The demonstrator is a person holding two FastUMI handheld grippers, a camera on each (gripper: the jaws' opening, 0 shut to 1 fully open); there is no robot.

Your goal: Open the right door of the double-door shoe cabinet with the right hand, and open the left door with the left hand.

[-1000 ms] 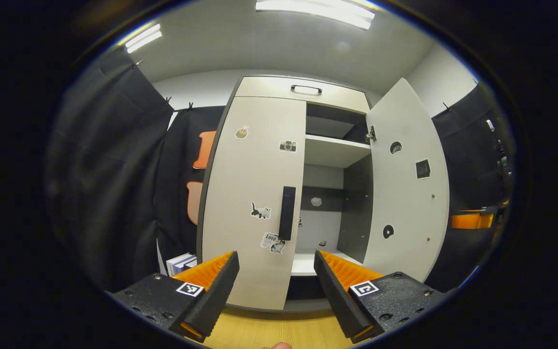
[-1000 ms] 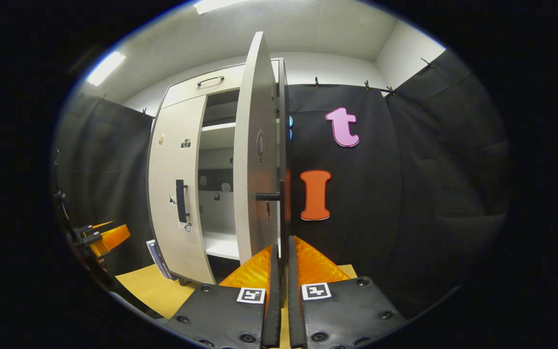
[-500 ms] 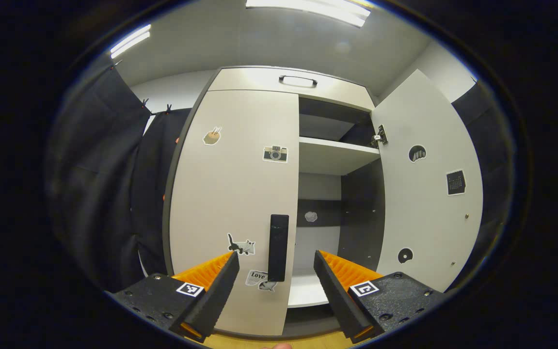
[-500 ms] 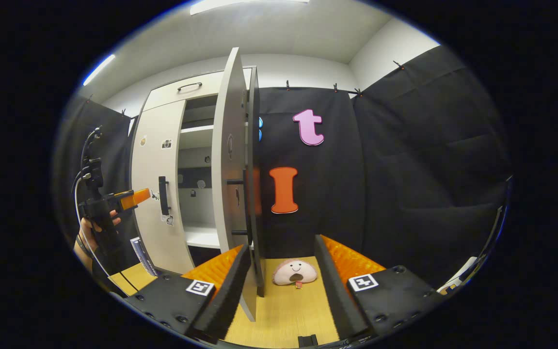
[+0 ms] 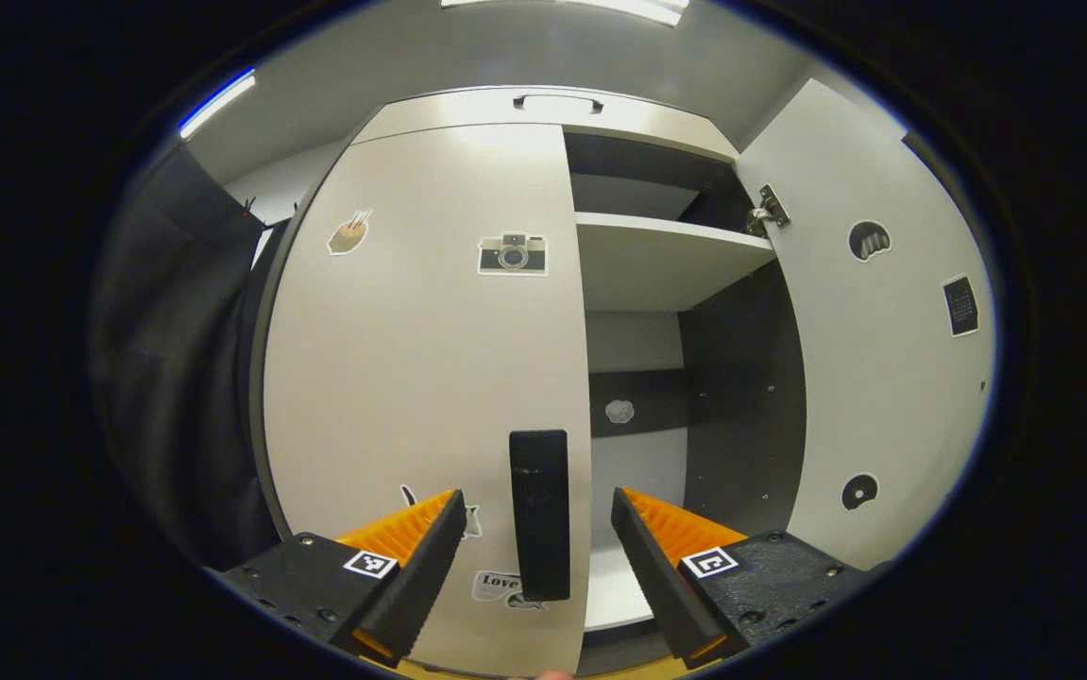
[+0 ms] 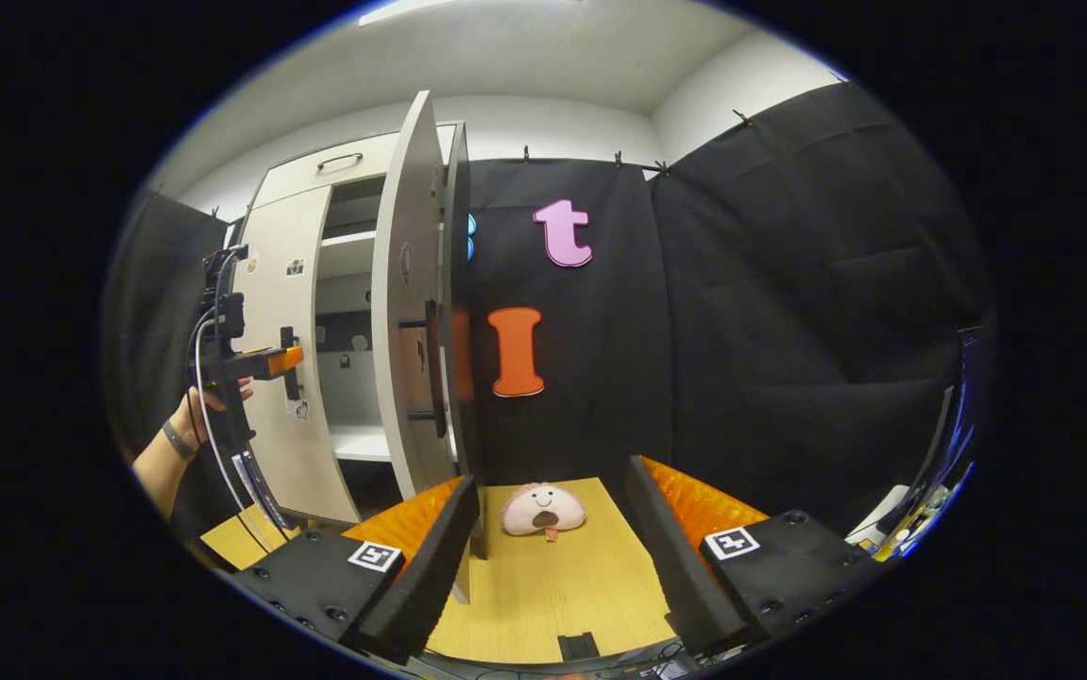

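Left gripper (image 5: 538, 552) is spread around the handle (image 5: 539, 515) of the shut left door (image 5: 430, 378), lower centre, not yet gripping. Right gripper (image 6: 552, 557) is released; right door (image 6: 411, 312) stands open, upper left. Closing off-centre risks the fingers slipping off.

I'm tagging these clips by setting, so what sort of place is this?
Probably a staged recording booth, not a lived-in home: black cloth wall, a sticker-covered shoe cabinet with its right door open, and a plush toy on the wood-look floor.
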